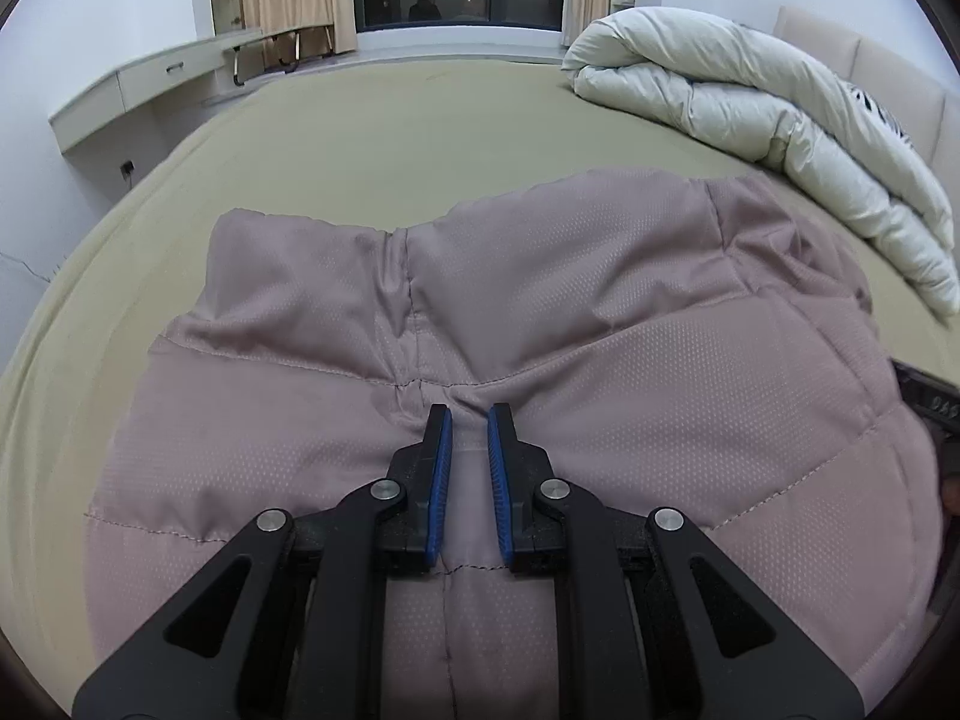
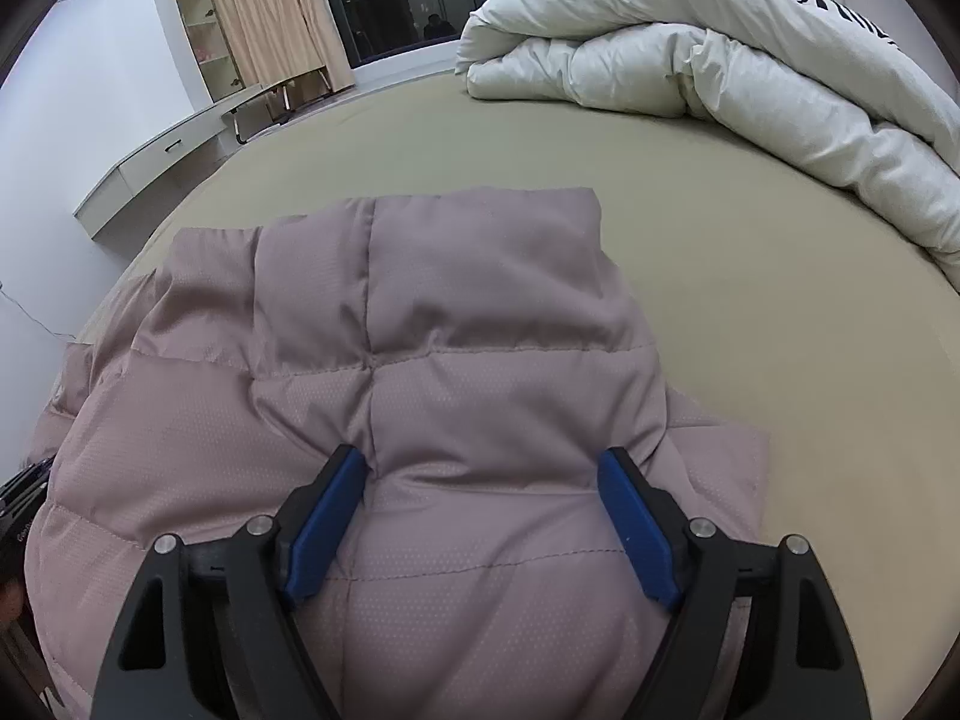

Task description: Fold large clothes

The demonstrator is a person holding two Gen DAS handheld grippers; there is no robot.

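Left wrist view: mauve puffer jacket (image 1: 540, 312) lies mid-frame on olive bed (image 1: 390, 120). Left gripper (image 1: 470, 420) pinches centre seam fold. Right gripper (image 2: 483, 462) jaws spread wide, straddling puffy panel, not gripping. Judged mid-fold; next, right regrasps edge. White duvet (image 1: 750, 102) upper right.

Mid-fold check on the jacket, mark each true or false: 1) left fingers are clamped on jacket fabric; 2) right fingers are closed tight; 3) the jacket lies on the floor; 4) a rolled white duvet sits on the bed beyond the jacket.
1) True: the left gripper pinches a narrow fold of the mauve jacket.
2) False: the right gripper stands wide open, its fingers astride a puffy jacket panel.
3) False: the jacket lies on the bed's olive sheet.
4) True: the duvet lies at the far right.
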